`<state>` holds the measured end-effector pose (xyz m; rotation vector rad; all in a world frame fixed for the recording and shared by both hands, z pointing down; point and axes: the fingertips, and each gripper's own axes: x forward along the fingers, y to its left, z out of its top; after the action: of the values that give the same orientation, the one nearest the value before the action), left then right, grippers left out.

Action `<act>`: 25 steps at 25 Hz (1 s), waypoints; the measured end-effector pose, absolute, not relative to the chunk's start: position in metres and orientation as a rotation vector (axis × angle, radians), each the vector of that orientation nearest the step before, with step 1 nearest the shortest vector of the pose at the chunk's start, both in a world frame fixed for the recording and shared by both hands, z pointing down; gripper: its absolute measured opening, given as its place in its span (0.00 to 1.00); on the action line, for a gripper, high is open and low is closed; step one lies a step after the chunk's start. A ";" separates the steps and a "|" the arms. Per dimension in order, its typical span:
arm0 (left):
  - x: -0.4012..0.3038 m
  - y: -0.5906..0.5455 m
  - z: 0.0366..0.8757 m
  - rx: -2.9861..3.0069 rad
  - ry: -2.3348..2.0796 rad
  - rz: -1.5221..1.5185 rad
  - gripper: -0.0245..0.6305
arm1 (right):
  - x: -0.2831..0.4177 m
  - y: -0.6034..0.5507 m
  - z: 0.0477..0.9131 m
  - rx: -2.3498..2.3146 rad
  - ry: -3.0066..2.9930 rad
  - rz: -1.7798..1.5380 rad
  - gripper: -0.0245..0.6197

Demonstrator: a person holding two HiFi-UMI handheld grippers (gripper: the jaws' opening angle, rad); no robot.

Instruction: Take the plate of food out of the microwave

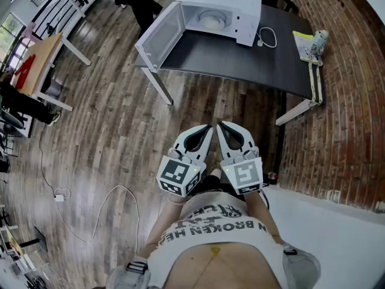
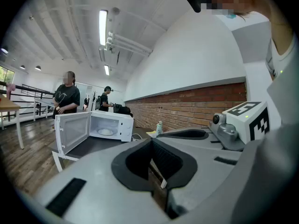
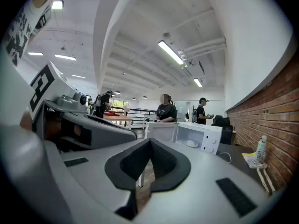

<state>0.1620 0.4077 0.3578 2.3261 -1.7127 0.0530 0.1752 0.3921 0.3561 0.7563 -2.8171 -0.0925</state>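
A white microwave stands on a black table across the room, its door swung open to the left. Inside it lies a white plate, which also shows as a plate in the left gripper view and a plate in the right gripper view. My left gripper and right gripper are held side by side close to my body, over the wooden floor and well short of the table. Both are shut with nothing between their jaws. Both point roughly level towards the microwave.
A spray bottle and a yellow sheet lie at the table's right end, and a white cable lies beside the microwave. A brick wall runs along the right. People stand behind the table. A wooden table stands at the left.
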 end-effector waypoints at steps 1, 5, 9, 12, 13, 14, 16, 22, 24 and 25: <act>0.163 0.406 0.358 2.325 -1.715 0.049 0.05 | 0.176 0.392 0.355 0.755 -2.824 -0.101 0.05; 0.165 0.402 0.358 2.322 -1.722 0.047 0.05 | 0.182 0.388 0.354 0.762 -2.838 -0.125 0.05; 0.167 0.401 0.361 2.321 -1.719 0.061 0.05 | 0.184 0.385 0.352 0.745 -2.873 -0.144 0.05; 0.167 0.398 0.365 2.322 -1.702 0.070 0.05 | 0.184 0.381 0.354 0.747 -2.874 -0.123 0.05; 0.166 0.396 0.366 2.320 -1.696 0.071 0.05 | 0.183 0.380 0.356 0.742 -2.866 -0.120 0.05; 0.165 0.394 0.367 2.320 -1.691 0.072 0.05 | 0.181 0.379 0.357 0.731 -2.856 -0.126 0.05; 0.161 0.387 0.368 2.326 -1.686 0.077 0.05 | 0.177 0.376 0.361 0.719 -2.828 -0.128 0.05; 0.143 0.356 0.371 2.356 -1.668 0.092 0.05 | 0.166 0.351 0.367 0.758 -2.776 -0.148 0.05; 0.137 0.341 0.371 2.370 -1.661 0.101 0.05 | 0.160 0.338 0.367 0.765 -2.767 -0.147 0.05; 0.133 0.334 0.371 2.376 -1.658 0.105 0.05 | 0.156 0.332 0.367 0.771 -2.763 -0.151 0.05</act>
<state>0.1334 0.3336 0.3708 2.3762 -1.6576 0.1052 0.1559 0.3317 0.3674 0.7709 -2.7633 -0.1506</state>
